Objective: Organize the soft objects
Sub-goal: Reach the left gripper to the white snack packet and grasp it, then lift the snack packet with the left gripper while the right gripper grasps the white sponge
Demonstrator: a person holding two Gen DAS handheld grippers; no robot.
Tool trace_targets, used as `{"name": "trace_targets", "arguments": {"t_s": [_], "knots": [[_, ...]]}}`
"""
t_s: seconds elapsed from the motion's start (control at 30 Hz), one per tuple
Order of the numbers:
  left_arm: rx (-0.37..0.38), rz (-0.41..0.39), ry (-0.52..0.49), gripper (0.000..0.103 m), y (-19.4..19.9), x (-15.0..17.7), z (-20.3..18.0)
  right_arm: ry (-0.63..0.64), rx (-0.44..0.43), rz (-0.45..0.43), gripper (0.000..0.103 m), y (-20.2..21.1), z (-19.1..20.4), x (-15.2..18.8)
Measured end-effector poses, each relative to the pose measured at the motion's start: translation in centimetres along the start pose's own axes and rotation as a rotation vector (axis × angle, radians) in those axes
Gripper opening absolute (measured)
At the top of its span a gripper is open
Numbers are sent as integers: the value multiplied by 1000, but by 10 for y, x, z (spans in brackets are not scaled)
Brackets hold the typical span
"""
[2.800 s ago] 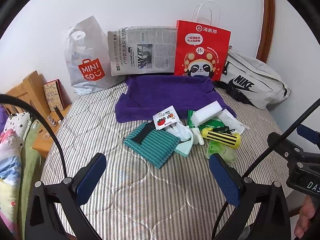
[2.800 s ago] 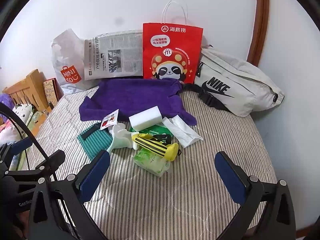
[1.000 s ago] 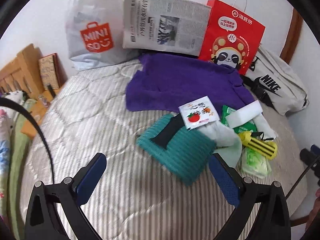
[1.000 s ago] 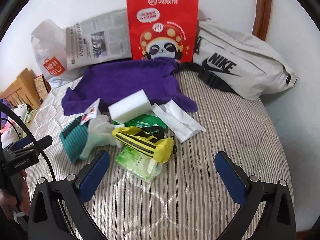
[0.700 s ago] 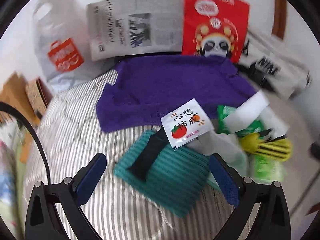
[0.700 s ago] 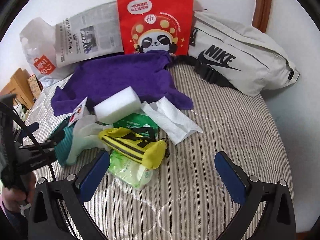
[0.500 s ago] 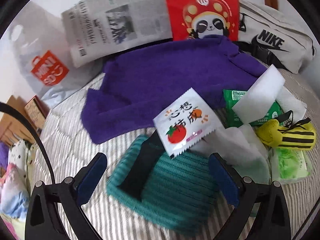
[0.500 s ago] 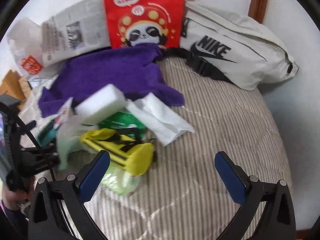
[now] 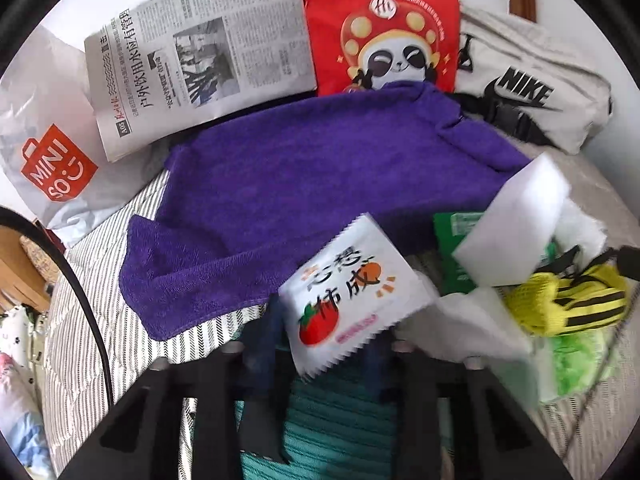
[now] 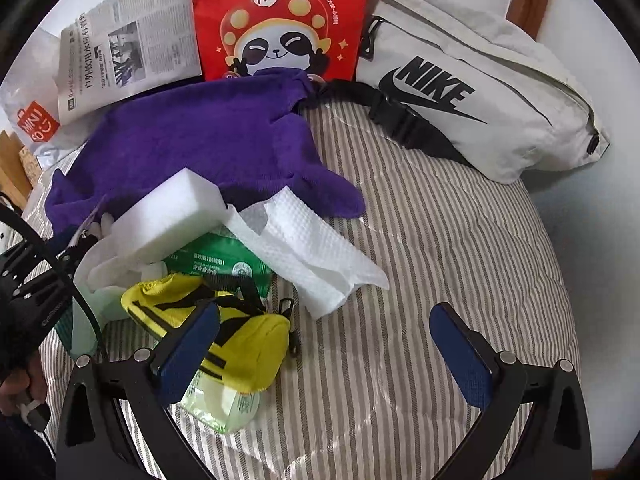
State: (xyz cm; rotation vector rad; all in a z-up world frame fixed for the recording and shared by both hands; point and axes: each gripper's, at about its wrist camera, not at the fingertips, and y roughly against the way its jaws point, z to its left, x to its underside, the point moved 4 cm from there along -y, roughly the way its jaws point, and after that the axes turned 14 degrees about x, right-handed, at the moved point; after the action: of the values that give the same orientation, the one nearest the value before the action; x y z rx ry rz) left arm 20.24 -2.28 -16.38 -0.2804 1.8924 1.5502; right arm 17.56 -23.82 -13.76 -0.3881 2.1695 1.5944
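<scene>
Bed with a striped quilt (image 10: pixel 440 240); a heap of soft items lies near its middle.

Left gripper (image 9: pixel 320 344): jaws closing. Between them sits the lower edge of a white sachet (image 9: pixel 352 300) printed with a tomato and an orange. The dark blue pads (image 9: pixel 260 344) stand close on either side of it; the view is blurred there, so I cannot tell whether they already press on it. The sachet lies tilted on top of a teal ribbed cloth (image 9: pixel 332 420), which shows directly under the gripper.

Right gripper (image 10: pixel 320 344): jaws wide apart, nothing between them but bare quilt. Its left pad (image 10: pixel 188 344) hangs over a yellow pouch with black stripes (image 10: pixel 240 340). The pouch rests on a clear pack of green wipes (image 10: pixel 224 404).

Heap, as seen from the right wrist view:
- white sponge block (image 10: pixel 172 216) on top of a green packet (image 10: pixel 224 260);
- white paper towel (image 10: pixel 312 248), crumpled, just right of the sponge, touching the green packet;
- pale rubber glove (image 10: pixel 104 272) to the left of the pouch.

Behind the heap, a purple towel (image 10: pixel 200 136) is spread flat. Against the wall, left to right: a white MINISO bag (image 9: pixel 44 136), a newspaper (image 9: pixel 192 60), a red paper bag with a panda (image 10: pixel 276 20), and a grey Nike waist bag (image 10: pixel 480 92).

A person's hand (image 10: pixel 20 376) holds the left gripper's handle at the left edge of the right wrist view.
</scene>
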Motion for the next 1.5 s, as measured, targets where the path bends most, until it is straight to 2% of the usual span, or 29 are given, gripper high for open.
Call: {"name": "trace_targets", "arguments": {"t_s": [0.1, 0.3, 0.53, 0.87, 1.1, 1.2, 1.33, 1.43, 1.5], "knots": [[50, -15, 8, 16, 8, -2, -2, 4, 2, 1, 103, 0, 1, -2], [172, -32, 62, 11, 16, -3, 3, 4, 4, -9, 103, 3, 3, -13], [244, -42, 145, 7, 11, -10, 18, 17, 9, -24, 103, 13, 6, -15], [282, -63, 217, 5, 11, -13, 30, -5, -20, -21, 103, 25, -7, -10], [243, -70, 219, 5, 26, -5, 35, -68, -94, -47, 103, 27, -21, -9], [241, -67, 228, 5, 31, 1, 40, -53, -161, -51, 103, 25, -7, -10], [231, -68, 230, 5, 38, 8, 43, 1, -200, -91, 103, 28, 25, -10], [234, -66, 234, 5, 42, 12, 46, 81, -222, -181, 103, 37, 56, -9], [244, -68, 239, 5, 45, 16, 49, 118, -186, -237, 103, 36, 71, -12]]}}
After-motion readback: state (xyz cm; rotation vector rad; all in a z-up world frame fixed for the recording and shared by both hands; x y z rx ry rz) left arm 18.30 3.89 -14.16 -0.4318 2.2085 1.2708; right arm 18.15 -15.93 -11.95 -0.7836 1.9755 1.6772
